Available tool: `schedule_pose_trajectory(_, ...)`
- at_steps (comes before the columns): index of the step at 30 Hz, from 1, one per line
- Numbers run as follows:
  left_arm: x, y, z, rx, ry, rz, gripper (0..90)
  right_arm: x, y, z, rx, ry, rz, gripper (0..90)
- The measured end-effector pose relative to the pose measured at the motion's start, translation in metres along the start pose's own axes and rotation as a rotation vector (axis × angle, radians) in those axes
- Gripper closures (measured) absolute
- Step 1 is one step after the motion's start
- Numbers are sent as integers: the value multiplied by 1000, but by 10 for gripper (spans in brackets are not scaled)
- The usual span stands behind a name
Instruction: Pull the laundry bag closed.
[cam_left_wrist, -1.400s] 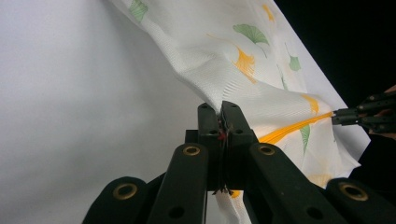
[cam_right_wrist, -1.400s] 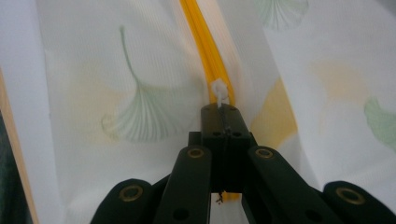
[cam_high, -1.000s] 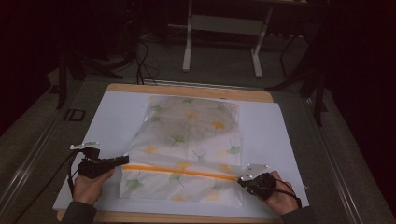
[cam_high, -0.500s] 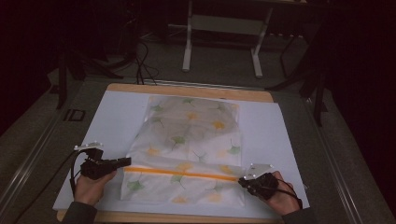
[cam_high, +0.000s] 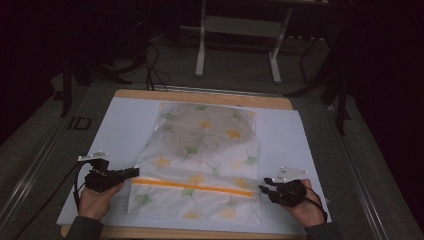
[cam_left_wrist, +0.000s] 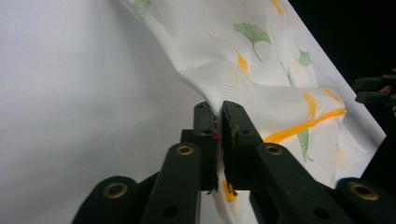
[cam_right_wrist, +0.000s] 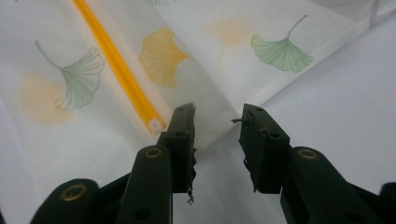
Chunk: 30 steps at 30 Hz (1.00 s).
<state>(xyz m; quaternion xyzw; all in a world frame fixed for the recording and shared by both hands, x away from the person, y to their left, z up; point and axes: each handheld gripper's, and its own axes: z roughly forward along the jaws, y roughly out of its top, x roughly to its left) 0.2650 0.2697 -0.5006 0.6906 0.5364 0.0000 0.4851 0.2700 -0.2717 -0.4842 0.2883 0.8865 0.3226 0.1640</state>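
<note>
A white cloth (cam_high: 205, 145) printed with green and yellow ginkgo leaves lies on the white board (cam_high: 120, 130), its near part folded over along an orange stripe (cam_high: 195, 186). My left gripper (cam_high: 134, 172) is at the fold's left end. In the left gripper view it (cam_left_wrist: 218, 109) is shut on the cloth's edge (cam_left_wrist: 261, 84), lifting it a little. My right gripper (cam_high: 264, 186) sits at the fold's right end. In the right gripper view it (cam_right_wrist: 217, 114) stands open, with the cloth's corner (cam_right_wrist: 187, 46) and the end of the orange stripe (cam_right_wrist: 116, 70) just ahead of its jaws.
The white board rests on a wooden table (cam_high: 200, 96). Beyond the table stand a metal frame's legs (cam_high: 202, 40), and cables (cam_high: 150, 60) lie on the dark floor. The right gripper (cam_left_wrist: 373, 91) appears at the far right of the left gripper view.
Both grippers and the orange-striped fold have shifted slightly toward the person's side of the table.
</note>
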Motion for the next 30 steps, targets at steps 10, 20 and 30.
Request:
schedule_pose_trajectory(10,-1,2,-7,-45,105,22,525,-3,2,1,-24,-9,30,641)
schedule_pose_trajectory(20,-3,2,-13,-141,257,49,345,-10,-3,0,-56,-29,77,627)
schedule_pose_trajectory(30,6,-4,-15,-198,360,36,357,-15,-11,1,-87,-53,131,616)
